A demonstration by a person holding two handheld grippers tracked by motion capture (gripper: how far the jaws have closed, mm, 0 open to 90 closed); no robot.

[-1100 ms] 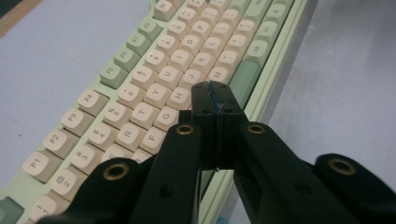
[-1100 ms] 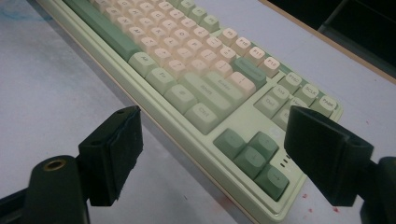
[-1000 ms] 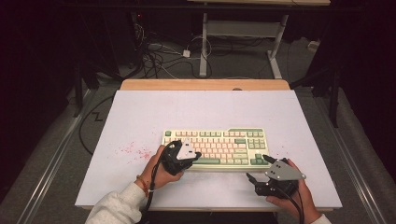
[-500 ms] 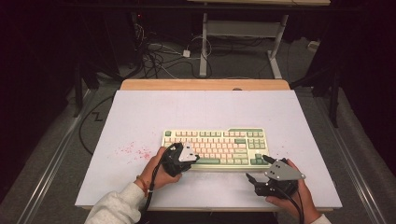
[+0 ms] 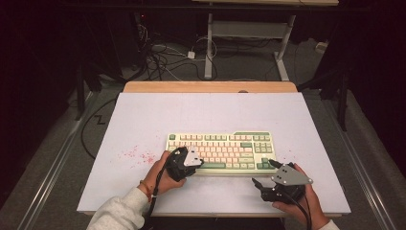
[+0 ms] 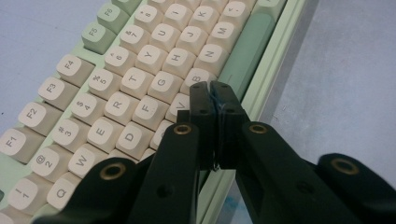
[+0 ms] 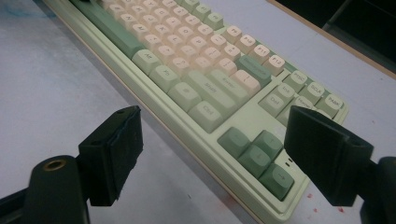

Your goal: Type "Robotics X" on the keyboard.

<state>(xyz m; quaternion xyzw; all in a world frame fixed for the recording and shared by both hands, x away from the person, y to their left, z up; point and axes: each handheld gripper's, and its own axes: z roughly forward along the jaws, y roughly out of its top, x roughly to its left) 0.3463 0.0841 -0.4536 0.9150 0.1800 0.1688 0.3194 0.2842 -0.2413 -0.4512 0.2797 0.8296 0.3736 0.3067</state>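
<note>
A green and cream keyboard (image 5: 220,151) lies flat on the white table (image 5: 143,120), a little toward the near side and the middle. The left gripper (image 5: 191,160) sits over the keyboard's near left part. Its two black jaws are pressed together with nothing between them. In the left gripper view the tips (image 6: 212,93) rest right by the V and B keys, next to the long green space bar (image 6: 245,51). The right gripper (image 5: 265,175) is on the table just near of the keyboard's right end. Its jaws stand wide apart and hold nothing. Between them, the right gripper view shows the green arrow keys (image 7: 259,151). Small red specks (image 5: 136,155) dot the table left of the keyboard.
</note>
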